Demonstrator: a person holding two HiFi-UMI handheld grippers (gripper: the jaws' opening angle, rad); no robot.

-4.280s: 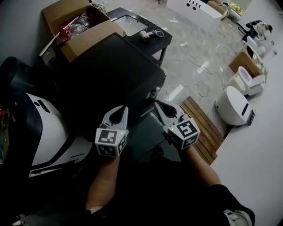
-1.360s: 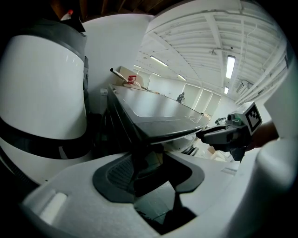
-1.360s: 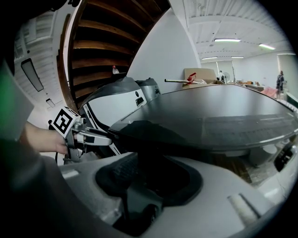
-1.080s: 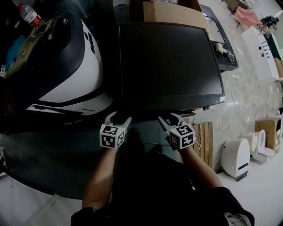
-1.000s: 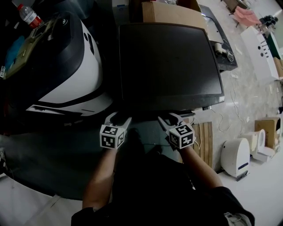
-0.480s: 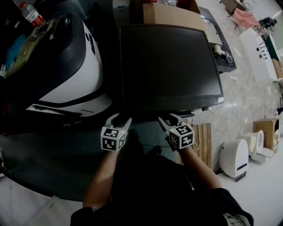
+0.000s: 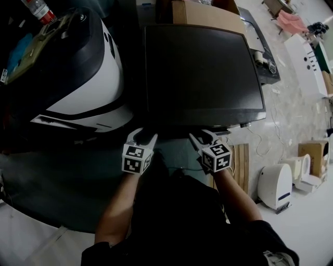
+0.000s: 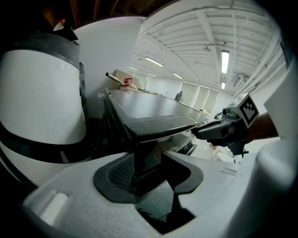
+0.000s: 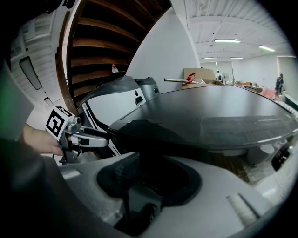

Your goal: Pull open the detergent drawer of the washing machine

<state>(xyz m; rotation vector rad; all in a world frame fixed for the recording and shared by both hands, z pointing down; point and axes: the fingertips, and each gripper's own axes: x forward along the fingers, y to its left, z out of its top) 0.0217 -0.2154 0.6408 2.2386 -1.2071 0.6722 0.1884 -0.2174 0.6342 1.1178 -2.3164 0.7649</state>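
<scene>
Since half a second ago the left gripper (image 7: pixel 144 134) has kept its place at the near left corner of the washing machine (image 7: pixel 200 72), and its jaws have just been closing. They are still well apart. The left gripper view shows the machine's dark corner post standing between the pads, with neither pad pressing on it. The right gripper (image 7: pixel 204 135) is likewise where it was, at the near edge further right. Its jaws have drawn in slightly but stand wide, with only the overhanging lip of the lid above them. The head view has shifted a little, so the bottle (image 7: pixel 39 9) now sits closer to the far left corner of the picture.

The machine's top is a flat, dark, smooth slab with rounded corners and a thin projecting rim. The detergent drawer would be on the front face below that rim. The overhang hides that face from the head view, and the drawer cannot be made out in either gripper view.

Just left of the machine stands a bulging appliance (image 7: pixel 83 78) with a glossy white shell banded in black. A brown cardboard box (image 7: pixel 205 15) stands at the machine's far edge. On the pale tiled floor (image 7: pixel 291 114) to the right are a slatted wooden pallet (image 7: pixel 240 166) and a rounded white unit (image 7: pixel 274 184).
</scene>
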